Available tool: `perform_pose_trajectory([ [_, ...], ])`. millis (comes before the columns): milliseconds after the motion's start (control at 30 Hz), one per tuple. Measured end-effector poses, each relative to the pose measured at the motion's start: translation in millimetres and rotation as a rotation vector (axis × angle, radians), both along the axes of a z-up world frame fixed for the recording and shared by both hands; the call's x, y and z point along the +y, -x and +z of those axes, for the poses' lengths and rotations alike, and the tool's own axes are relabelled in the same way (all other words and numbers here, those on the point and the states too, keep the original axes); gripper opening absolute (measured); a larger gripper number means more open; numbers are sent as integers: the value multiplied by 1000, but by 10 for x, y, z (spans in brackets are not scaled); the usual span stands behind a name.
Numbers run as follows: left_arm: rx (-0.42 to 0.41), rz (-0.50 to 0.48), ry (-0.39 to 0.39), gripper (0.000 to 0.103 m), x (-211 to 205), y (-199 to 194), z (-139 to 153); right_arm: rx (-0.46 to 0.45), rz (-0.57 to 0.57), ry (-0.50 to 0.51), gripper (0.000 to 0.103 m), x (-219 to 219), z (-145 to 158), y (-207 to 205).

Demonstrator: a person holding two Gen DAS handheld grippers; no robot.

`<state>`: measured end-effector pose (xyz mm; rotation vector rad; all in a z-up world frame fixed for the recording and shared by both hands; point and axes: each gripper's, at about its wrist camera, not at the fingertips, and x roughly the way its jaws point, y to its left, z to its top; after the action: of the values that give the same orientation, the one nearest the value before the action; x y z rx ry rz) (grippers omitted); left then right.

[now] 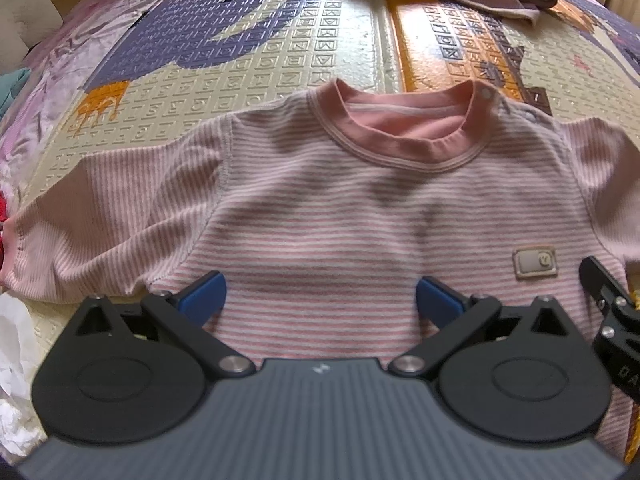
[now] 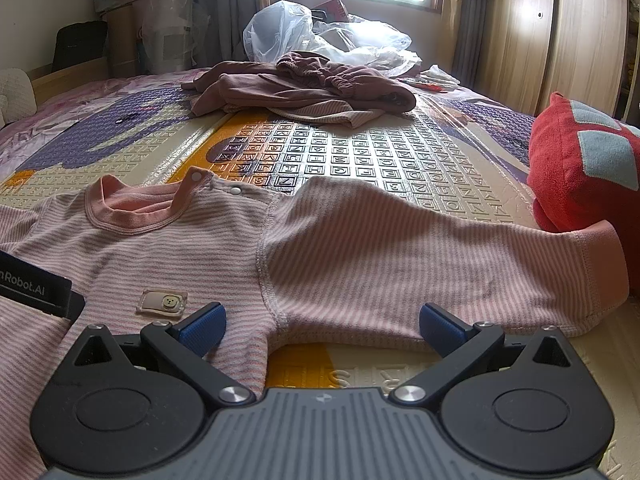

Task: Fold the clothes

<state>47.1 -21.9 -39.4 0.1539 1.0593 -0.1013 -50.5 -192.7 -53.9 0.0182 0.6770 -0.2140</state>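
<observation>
Pink striped baby shirt (image 1: 360, 216) is spread flat near the play mat's (image 1: 280, 60) front edge; left gripper (image 1: 320, 296) and right gripper (image 2: 322, 322) are both held wide apart, nothing clamped.

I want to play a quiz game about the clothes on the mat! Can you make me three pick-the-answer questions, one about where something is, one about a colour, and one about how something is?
1. Where is the pile of dark mauve clothes?
A. On the mat, beyond the striped shirt
B. Inside the plastic bag
C. On the red cushion

2. What colour is the collar of the striped shirt?
A. Green
B. Pink
C. Black

3. How are the two tools?
A. Both open, holding nothing
B. Both shut on a sleeve
C. One is gripping the cushion

Answers:
1. A: the pile lies on the play mat, past the shirt's neckline.
2. B: the neck band is plain pink.
3. A: the blue pads of the left tool and right tool stand wide apart over the shirt, with nothing between them.
</observation>
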Motion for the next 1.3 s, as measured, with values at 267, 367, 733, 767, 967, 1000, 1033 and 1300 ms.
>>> perform_pose_trajectory([
  [267,-6,13,-2,103,-1,19,0,0,0,0,103,-2,1,2],
  [367,-13,16,-6,103,-6,31,-1,0,0,0,103,-1,0,2],
  [733,-17,30,-12,103,-13,33,-4,-1,0,-1,103,-1,-1,2],
  [767,-17,29,-11,103,-11,33,-4,-1,0,-2,103,-2,-1,3],
  [967,-16,28,-9,103,-10,34,-2,-1,0,-1,103,-1,-1,3],
  [1000,-15,29,-9,103,-11,33,-2,-1,0,-1,103,0,-1,3],
  [1033,-15,29,-9,103,-12,34,-2,-1,0,-1,103,-1,-1,3],
  [1300,-16,30,-11,103,-17,38,-3,3,0,0,103,2,0,-3],
])
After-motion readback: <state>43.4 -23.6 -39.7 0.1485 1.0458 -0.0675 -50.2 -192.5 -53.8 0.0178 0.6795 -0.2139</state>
